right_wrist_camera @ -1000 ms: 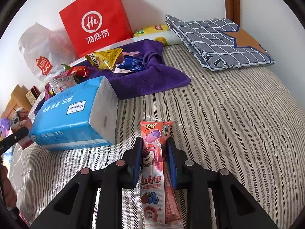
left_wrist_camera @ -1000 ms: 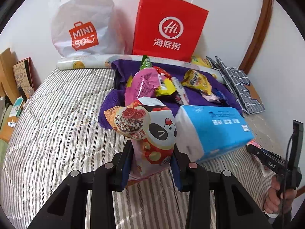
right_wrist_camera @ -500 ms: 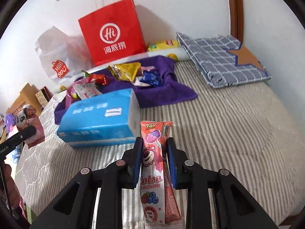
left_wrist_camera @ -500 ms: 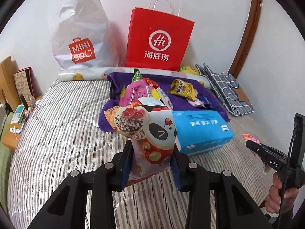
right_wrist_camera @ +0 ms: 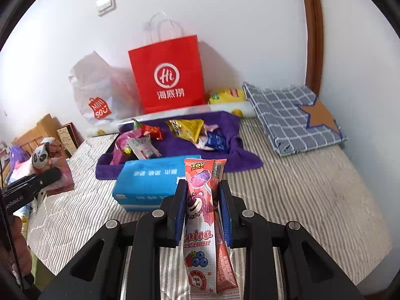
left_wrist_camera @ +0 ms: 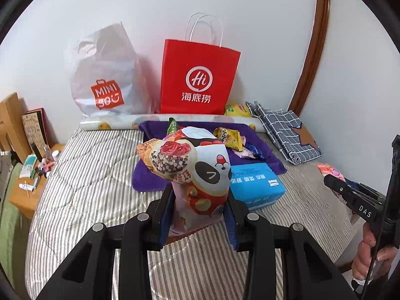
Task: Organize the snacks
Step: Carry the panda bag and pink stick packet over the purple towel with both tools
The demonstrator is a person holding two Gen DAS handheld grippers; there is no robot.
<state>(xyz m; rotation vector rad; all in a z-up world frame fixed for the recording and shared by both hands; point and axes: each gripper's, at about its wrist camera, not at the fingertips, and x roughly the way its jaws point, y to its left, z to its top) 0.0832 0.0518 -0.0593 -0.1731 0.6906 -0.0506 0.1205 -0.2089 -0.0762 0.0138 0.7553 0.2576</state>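
Two grippers, left (left_wrist_camera: 197, 215) and right (right_wrist_camera: 202, 210), clamp upright panda bag (left_wrist_camera: 200, 172) and lollipop packet (right_wrist_camera: 202, 210).

Two shopping bags stand at the top: one red paper bag (left_wrist_camera: 198, 80), one white plastic bag (left_wrist_camera: 105, 75). One blue tissue pack (right_wrist_camera: 150, 182). One purple towel (right_wrist_camera: 240, 155). One checked cloth (right_wrist_camera: 295, 120). Two held snacks: one panda snack bag (left_wrist_camera: 200, 172), one pink candy packet (right_wrist_camera: 200, 225).

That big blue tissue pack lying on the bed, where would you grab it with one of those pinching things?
Probably across its short width, coming from above. The blue tissue pack lies flat on the striped bed, long side toward the purple towel; its soft wrapping should squash between the tool's fingers. Both tools are full now: left tool, right tool.
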